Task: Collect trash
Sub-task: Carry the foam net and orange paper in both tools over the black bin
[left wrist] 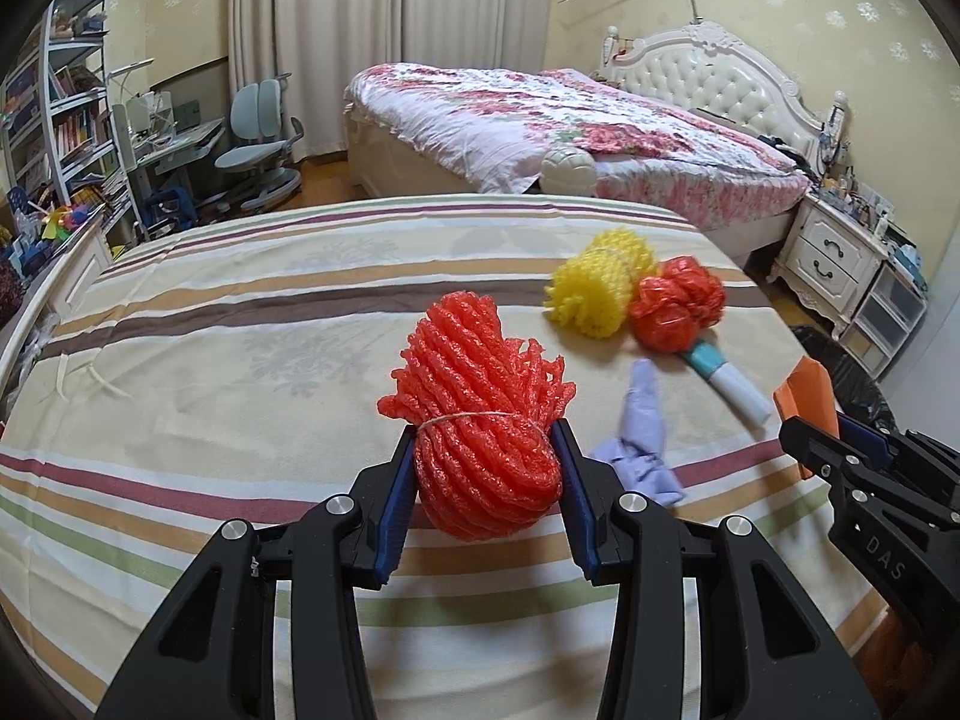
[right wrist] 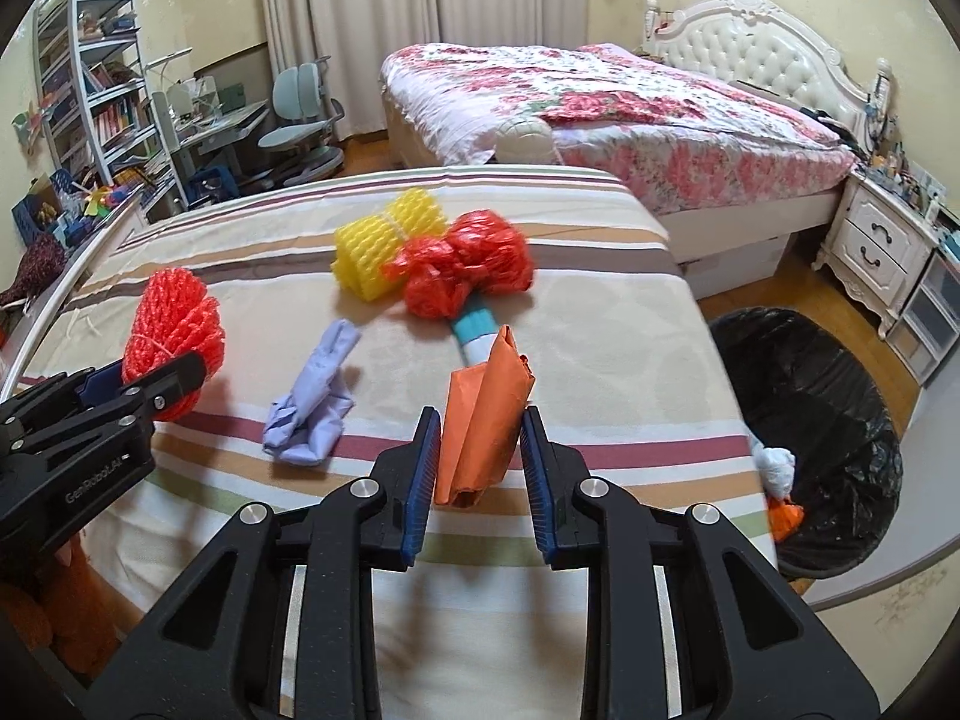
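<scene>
My left gripper (left wrist: 487,435) is shut on a red foam net bundle (left wrist: 480,420) tied with string, held just above the striped bedsheet (left wrist: 240,360). My right gripper (right wrist: 480,414) is shut on a folded orange paper (right wrist: 483,414), which stands upright between the blue pads. On the sheet beyond lie a yellow foam net (right wrist: 384,246), a crumpled red plastic bag (right wrist: 468,264), a white and teal tube (right wrist: 474,330) and a crumpled purple piece (right wrist: 312,402). In the right wrist view the left gripper (right wrist: 180,372) shows at the left with its red bundle (right wrist: 174,324).
A bin lined with a black bag (right wrist: 810,420) stands on the floor right of the bed, with a white wad (right wrist: 777,462) and an orange scrap (right wrist: 786,516) at its near rim. A second bed (right wrist: 600,102), a nightstand (right wrist: 876,246) and a desk with a chair (right wrist: 300,114) lie farther off.
</scene>
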{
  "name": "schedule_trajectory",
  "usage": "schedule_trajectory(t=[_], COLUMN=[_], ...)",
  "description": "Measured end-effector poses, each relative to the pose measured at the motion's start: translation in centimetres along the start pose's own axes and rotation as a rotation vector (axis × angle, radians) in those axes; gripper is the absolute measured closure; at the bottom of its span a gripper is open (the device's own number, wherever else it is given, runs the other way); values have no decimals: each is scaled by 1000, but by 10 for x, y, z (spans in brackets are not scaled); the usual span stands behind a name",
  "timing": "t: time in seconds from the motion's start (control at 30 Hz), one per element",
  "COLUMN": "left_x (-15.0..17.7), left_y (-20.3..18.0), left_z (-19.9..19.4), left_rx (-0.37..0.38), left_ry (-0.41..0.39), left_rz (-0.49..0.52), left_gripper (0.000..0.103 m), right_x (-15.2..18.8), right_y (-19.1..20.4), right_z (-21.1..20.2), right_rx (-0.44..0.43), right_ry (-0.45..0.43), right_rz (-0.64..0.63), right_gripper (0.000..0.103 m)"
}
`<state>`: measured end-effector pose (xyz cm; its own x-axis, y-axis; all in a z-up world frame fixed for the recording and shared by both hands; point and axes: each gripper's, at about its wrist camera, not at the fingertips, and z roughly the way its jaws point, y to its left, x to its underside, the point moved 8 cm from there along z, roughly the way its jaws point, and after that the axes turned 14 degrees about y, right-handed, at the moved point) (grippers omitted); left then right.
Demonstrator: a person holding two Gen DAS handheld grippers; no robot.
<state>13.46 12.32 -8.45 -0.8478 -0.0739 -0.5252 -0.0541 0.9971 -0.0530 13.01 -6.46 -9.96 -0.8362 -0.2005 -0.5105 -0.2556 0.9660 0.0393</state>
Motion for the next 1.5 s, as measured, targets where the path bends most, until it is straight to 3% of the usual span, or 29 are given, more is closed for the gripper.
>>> schedule_trajectory(t=[0.9,1.5], left_x=[-17,-33], left_y=[-185,-252], left_z=[10,47], left_rx=[156,142], left_ry=[-20,7], left_rz=[252,321], left_gripper=[60,60], right_x=[8,9], right_y=[-179,-234], right_z=[-33,-19], right_rx=[176,200], right_ry=[-81,-66], right_rz=[239,293], right_gripper=[76,76])
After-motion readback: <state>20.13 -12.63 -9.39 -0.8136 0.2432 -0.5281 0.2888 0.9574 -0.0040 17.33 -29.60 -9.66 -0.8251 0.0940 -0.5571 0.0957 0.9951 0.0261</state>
